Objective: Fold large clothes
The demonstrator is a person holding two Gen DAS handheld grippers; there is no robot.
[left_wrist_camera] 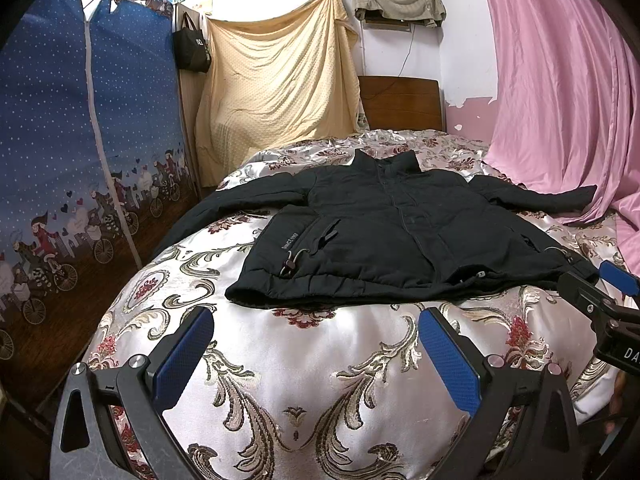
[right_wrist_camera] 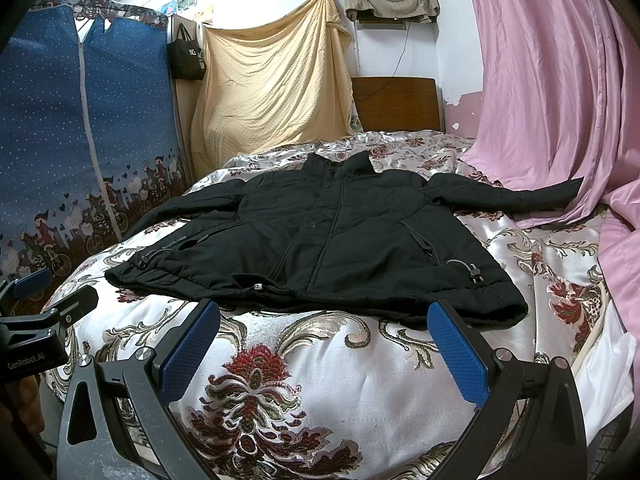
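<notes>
Two handheld grippers with black frames and blue textured finger pads are hovering side by side over the near end of a bed. The left gripper (left_wrist_camera: 316,344) is standing with its two fingers spread wide, holding nothing and touching nothing, with only the bedspread showing between its pads. The right gripper (right_wrist_camera: 324,336) is likewise gaping wide and empty, its fingertips sitting just short of the jacket's hem; whether the right-hand fingertip is touching the hem is unclear. Beneath both, one shiny silver satin bedspread with red and gold floral scrolls (left_wrist_camera: 320,380) is covering the bed. Just beyond the fingertips, one black quilted jacket (left_wrist_camera: 400,232) is lying flat and face up in the middle of the bed, zipped closed, hem toward the cameras and collar away, with its two sleeves stretching out to either side. Two elastic drawcords with toggles are showing near the hem, one on each side. Farther back, one brown wooden headboard (left_wrist_camera: 400,102) is standing at the bed's far end. One blue polka-dot fabric wardrobe (left_wrist_camera: 80,140) is rising at left, one cream dotted blanket (left_wrist_camera: 276,80) is hanging on the far wall, and one pink curtain (left_wrist_camera: 560,80) is draping down at right.
</notes>
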